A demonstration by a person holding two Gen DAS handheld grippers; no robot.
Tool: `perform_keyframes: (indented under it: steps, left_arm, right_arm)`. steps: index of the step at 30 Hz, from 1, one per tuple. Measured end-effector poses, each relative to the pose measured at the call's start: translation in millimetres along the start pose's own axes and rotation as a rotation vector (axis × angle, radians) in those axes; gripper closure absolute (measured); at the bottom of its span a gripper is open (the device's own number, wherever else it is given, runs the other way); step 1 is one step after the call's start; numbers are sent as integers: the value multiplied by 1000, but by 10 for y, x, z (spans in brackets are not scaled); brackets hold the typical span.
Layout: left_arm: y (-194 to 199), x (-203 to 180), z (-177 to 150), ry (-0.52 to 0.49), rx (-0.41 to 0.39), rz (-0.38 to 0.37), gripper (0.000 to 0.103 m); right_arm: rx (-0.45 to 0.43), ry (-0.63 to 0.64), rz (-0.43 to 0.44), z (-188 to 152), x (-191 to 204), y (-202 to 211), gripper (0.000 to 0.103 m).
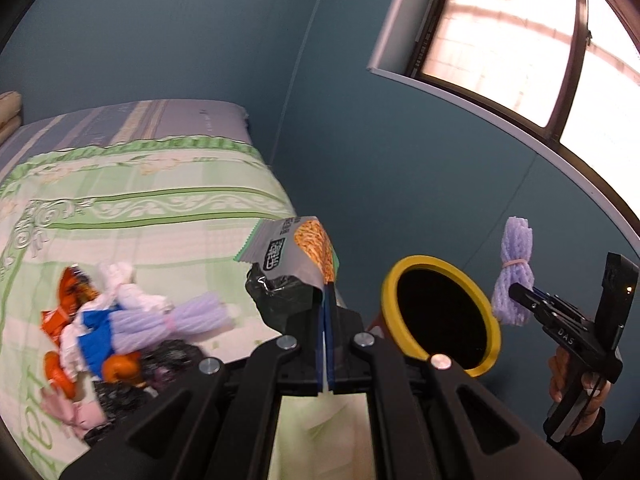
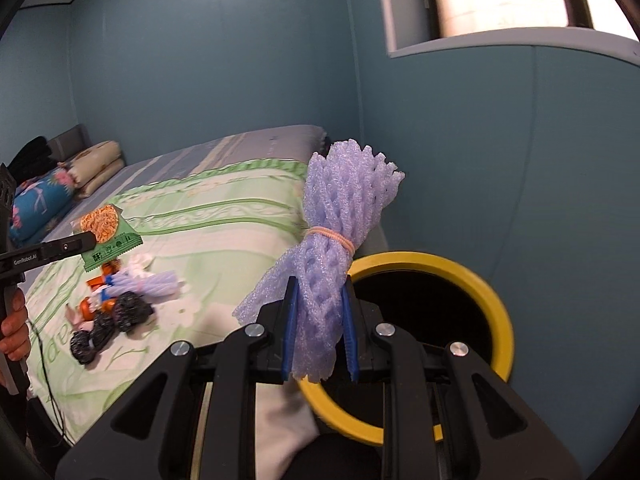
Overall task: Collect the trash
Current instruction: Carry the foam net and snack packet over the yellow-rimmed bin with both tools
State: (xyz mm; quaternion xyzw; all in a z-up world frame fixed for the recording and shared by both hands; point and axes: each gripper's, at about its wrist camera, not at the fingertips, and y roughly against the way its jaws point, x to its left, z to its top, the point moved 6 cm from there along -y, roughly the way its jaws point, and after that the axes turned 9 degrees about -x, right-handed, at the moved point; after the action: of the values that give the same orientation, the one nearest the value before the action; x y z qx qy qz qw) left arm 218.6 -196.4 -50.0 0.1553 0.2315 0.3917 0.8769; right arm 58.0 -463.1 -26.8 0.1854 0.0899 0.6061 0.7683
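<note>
My left gripper (image 1: 325, 300) is shut on a silver and green snack wrapper (image 1: 298, 250), which sticks up above the bed's edge, left of the bin. The same wrapper (image 2: 106, 236) shows at the left in the right wrist view, pinched in the left gripper (image 2: 90, 240). My right gripper (image 2: 319, 300) is shut on a purple foam net bundle (image 2: 336, 236) tied with an orange rubber band, held just left of the bin's mouth. The bin (image 2: 496, 300) is dark inside with a yellow rim (image 1: 440, 264). In the left wrist view the right gripper (image 1: 516, 292) holds the foam bundle (image 1: 514, 268) to the bin's right.
A pile of trash (image 1: 108, 320) lies on the green bedspread (image 1: 160, 216): orange wrappers, white and purple foam nets, crumpled black bags (image 2: 116, 316). Pillows (image 2: 68, 184) lie at the bed's far end. Teal walls and a window (image 1: 520, 40) stand behind the bin.
</note>
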Motion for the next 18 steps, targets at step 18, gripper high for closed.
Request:
perform_keyframes:
  steps: [18]
  left_arm:
    - [-1151,-1116,-232,-59,150,-207,103]
  right_arm:
    - [62,-58,-139,-201,-721,-280,84]
